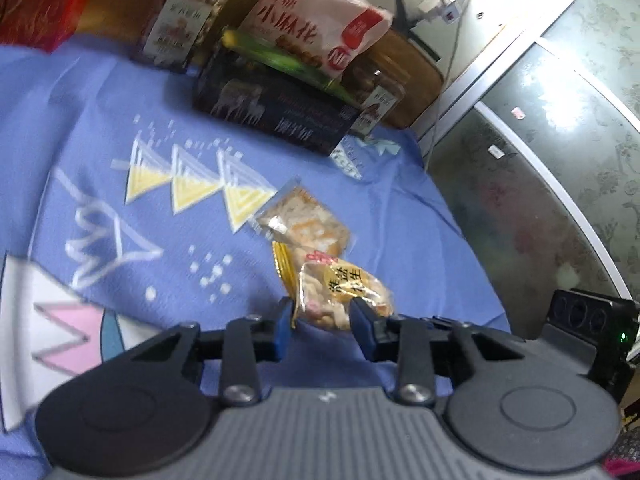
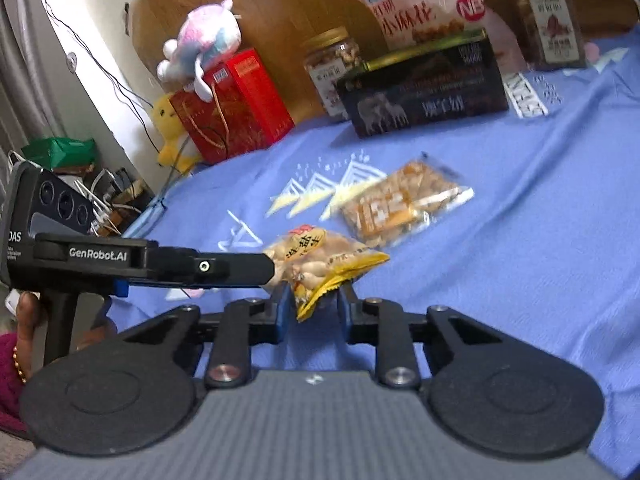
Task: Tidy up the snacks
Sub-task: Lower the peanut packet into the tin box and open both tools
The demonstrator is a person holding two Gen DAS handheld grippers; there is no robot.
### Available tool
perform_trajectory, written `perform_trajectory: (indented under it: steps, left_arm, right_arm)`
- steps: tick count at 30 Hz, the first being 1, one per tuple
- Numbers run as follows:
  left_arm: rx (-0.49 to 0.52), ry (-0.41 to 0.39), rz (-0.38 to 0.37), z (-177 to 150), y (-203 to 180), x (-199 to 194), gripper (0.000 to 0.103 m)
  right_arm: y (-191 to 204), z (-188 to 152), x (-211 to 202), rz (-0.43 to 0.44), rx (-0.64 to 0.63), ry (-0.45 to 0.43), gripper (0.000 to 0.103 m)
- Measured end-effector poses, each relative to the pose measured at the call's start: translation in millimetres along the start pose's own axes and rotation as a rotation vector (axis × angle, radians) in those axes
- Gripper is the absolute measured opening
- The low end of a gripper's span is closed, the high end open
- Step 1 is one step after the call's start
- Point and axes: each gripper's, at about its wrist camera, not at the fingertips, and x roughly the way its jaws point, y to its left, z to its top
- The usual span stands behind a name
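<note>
While both the left gripper (image 1: pixel 320 322) and right gripper (image 2: pixel 314 306) pinch the peanut packet (image 2: pixel 320 258), it looks light, crinkly, slippery; hold the sealed edge, not the nuts.

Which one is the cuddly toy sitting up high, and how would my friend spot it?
Look to the far edge of the blue bedsheet, where a tall red gift box stands against the brown headboard. The pink and white plush toy lies on top of that box. A second, yellow plush is lower, beside the box, so choose the pale pink one up high.
</note>
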Motion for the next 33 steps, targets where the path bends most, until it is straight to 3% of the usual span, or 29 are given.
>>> perform_trajectory:
  steps: [6,11,19,25,29,31,33]
  left_arm:
    - [0.084,-0.035,0.032,49.6,-27.4,-0.8,0.03]
    - [0.19,-0.089,0.072,114.2,-45.8,14.8,0.03]
    - [0.187,-0.136,0.171,207.2,-23.2,72.2,0.031]
    - [0.119,-0.107,0.251,228.0,19.8,115.2,0.031]
    - [0.085,-0.101,0.306,228.7,37.7,126.8,0.039]
    - [0.086,-0.116,0.327,226.1,39.7,121.1,0.04]
    - [0.076,-0.126,0.308,219.9,40.2,107.5,0.04]
  right_arm:
    - [4.5,38.4,-7.7,-0.011,-0.095,-0.065,0.027]
    - [-6.3,91.9,0.7,-0.038,-0.163,-0.147,0.027]
    - [-49.2,177.8,61.6,-0.064,-0.174,-0.209,0.027]
    - [-79.1,192.4,121.4,-0.089,-0.143,-0.15,0.028]
    - [-83.0,193.2,146.7,-0.121,-0.152,-0.117,0.031]
    - [-83.2,192.2,148.4,-0.141,-0.151,-0.124,0.044]
    - [-84.1,187.1,134.0,-0.146,-0.134,-0.167,0.046]
